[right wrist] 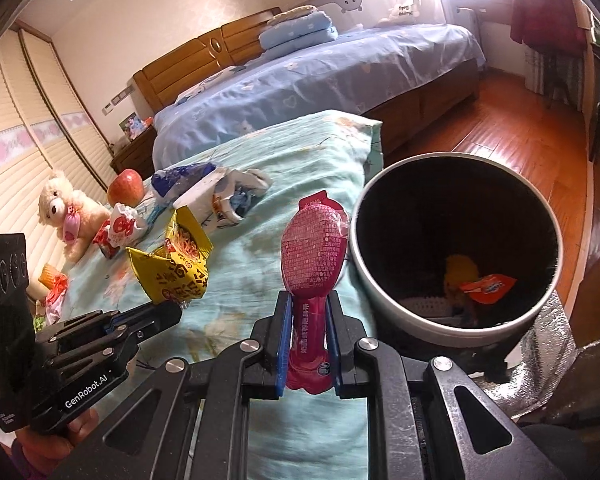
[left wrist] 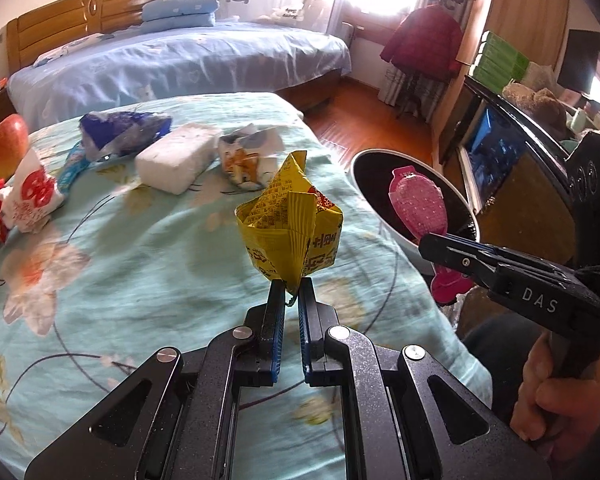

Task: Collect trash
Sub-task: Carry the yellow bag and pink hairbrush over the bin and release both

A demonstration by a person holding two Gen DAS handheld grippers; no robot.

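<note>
Wrappers in both tools, and both are up off the bed! Left tool [left wrist: 291,290] is pinching a crumpled yellow wrapper [left wrist: 290,220] by its bottom corner, fingers pressed nearly together on the thin foil, the packet standing upright above the teal floral bedspread [left wrist: 140,248]. Right tool [right wrist: 309,320] grips a pink pouch [right wrist: 314,248] around its narrow neck, its blue pads [right wrist: 285,340] tight on either side and the fat end pointing up and away.

From the right wrist view the pouch hangs just beside the rim of the trash bin [right wrist: 360,280], which stands at the right edge of the bed. Down inside the dark bin lie an orange wrapper [right wrist: 486,286] and something yellow behind it. From the left wrist view the pink pouch crosses in front of the bin's mouth, and a hand [left wrist: 560,404] shows on the right tool's handle.

More litter sits on the bedspread, well back from the tools: a white packet [left wrist: 176,162], a blue-and-white bag [left wrist: 120,130], a crumpled orange-and-white wrapper [left wrist: 246,160] and a red-and-white wrapper [left wrist: 28,196]. An apple [left wrist: 6,144] sits near the far left, and a teddy bear [right wrist: 66,210] lies beyond it in the right wrist view.
</note>
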